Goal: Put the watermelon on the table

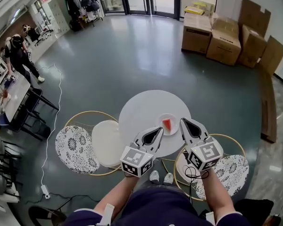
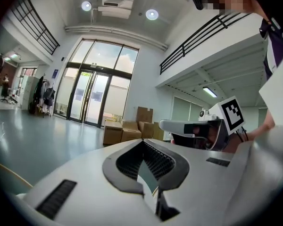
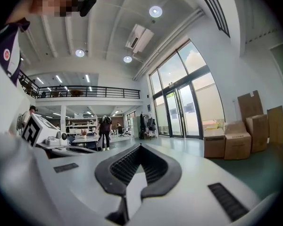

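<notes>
A red wedge of watermelon [image 1: 167, 124] lies on a small white plate [image 1: 172, 118] near the front edge of the round white table [image 1: 141, 109]. Both grippers are held up high, close to the head camera and well above the table. My left gripper [image 1: 159, 130] [image 2: 142, 141] is shut, its dark ribbed pads meeting with nothing between them. My right gripper [image 1: 184, 121] [image 3: 140, 146] is shut and empty as well. Each gripper points level across the hall. The right gripper view and the left gripper view show neither the table nor the watermelon.
Round chairs with patterned cushions [image 1: 73, 149] [image 1: 233, 172] and a white seat [image 1: 106, 142] ring the table. Cardboard boxes [image 1: 221, 41] are stacked at the back right. A person [image 1: 19, 55] stands by desks at the far left. A cable [image 1: 56, 107] trails over the floor.
</notes>
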`<state>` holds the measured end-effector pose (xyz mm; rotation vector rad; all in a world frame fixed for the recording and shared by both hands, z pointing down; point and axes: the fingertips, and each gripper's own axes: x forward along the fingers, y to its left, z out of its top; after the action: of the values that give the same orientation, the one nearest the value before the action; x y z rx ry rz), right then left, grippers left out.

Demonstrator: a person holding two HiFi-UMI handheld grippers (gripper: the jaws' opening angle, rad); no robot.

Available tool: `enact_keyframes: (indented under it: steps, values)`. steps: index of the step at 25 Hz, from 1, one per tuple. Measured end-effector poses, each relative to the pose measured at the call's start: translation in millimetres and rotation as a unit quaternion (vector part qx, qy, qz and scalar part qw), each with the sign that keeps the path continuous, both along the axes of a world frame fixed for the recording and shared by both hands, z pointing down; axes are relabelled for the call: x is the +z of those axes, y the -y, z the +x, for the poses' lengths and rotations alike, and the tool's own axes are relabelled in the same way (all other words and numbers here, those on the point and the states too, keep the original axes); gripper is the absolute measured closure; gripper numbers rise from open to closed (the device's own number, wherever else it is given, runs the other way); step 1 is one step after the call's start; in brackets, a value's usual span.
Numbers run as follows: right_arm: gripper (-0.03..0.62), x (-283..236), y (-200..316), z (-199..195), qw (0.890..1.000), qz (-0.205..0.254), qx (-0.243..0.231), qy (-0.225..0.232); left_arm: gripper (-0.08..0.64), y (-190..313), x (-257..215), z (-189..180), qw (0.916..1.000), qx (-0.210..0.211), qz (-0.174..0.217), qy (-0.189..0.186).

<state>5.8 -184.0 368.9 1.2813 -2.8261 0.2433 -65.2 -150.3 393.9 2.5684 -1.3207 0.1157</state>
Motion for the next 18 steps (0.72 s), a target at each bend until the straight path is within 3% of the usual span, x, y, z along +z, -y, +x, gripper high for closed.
enact_keyframes:
  steps: [18]
  values:
    - [0.589, -33.0, -10.4, 0.5, 0.999, 0.037, -0.030, 0.024, 0.554, -2.5, -20.9, 24.0, 0.9992, 0.034, 0.007, -0.018]
